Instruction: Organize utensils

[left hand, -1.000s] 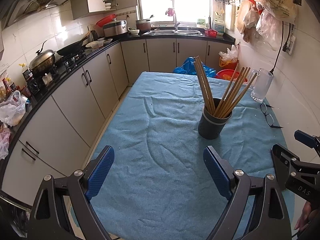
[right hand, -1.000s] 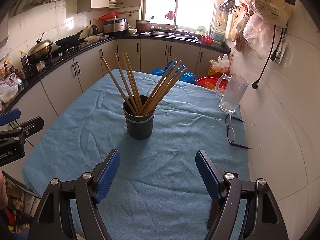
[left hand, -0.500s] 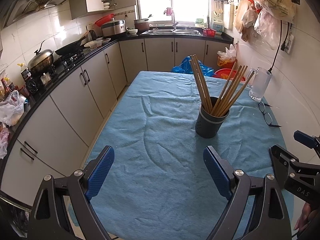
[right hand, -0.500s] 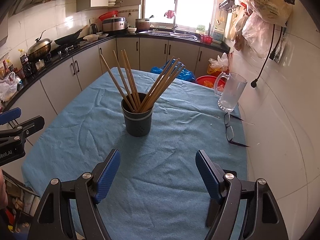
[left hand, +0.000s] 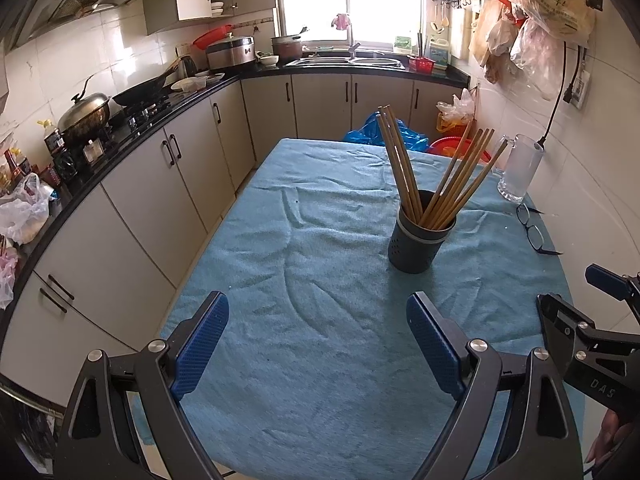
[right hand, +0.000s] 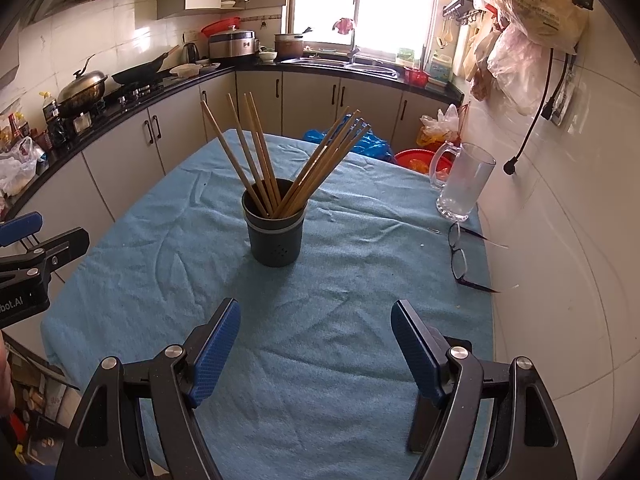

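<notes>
A dark grey utensil cup (left hand: 418, 242) (right hand: 274, 238) stands upright on the blue cloth-covered table (left hand: 320, 320) (right hand: 340, 300). Several wooden chopsticks (left hand: 404, 172) (right hand: 256, 156) stand in it, fanned to both sides. My left gripper (left hand: 318, 346) is open and empty, near the table's front edge, left of and well short of the cup. My right gripper (right hand: 316, 350) is open and empty, in front of the cup and apart from it. Each gripper shows at the edge of the other's view.
A glass mug (left hand: 518, 170) (right hand: 464, 180) stands at the table's right side near the wall. Eyeglasses (left hand: 534, 234) (right hand: 460, 260) lie on the cloth just in front of it. Kitchen cabinets (left hand: 160, 184) run along the left. The tiled wall (right hand: 560, 240) borders the table's right edge.
Both grippers have drawn back a little from the cup and stay open. The cup and chopsticks have not moved.
</notes>
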